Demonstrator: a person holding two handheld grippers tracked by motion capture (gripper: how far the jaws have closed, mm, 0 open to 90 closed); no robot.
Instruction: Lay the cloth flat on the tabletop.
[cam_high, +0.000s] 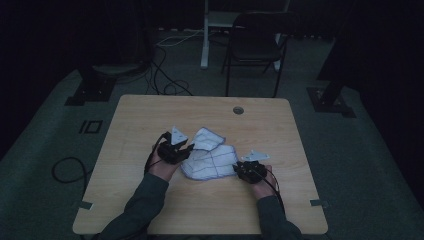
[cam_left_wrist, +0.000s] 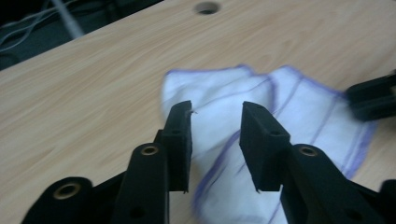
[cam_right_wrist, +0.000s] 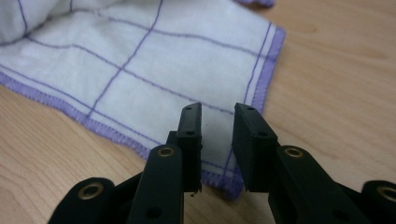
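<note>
A white cloth (cam_high: 210, 157) with a purple hem and thin purple grid lines lies rumpled near the middle of the wooden table (cam_high: 150, 115). My left gripper (cam_high: 187, 149) is at the cloth's left side. In the left gripper view it (cam_left_wrist: 215, 109) stands open above the cloth (cam_left_wrist: 299, 102), with nothing pinched between the pads. My right gripper (cam_high: 239, 167) is at the cloth's near right corner. In the right gripper view it (cam_right_wrist: 217, 109) is open just over the hemmed corner of the cloth (cam_right_wrist: 140, 60), and the fabric shows through the gap.
A round cable hole (cam_high: 238, 110) sits near the table's far edge. Beyond the table stand a dark folding chair (cam_high: 255, 45) and a white post (cam_high: 205, 35), with cables (cam_high: 165, 75) on the floor. Bare wood lies in front of my hands.
</note>
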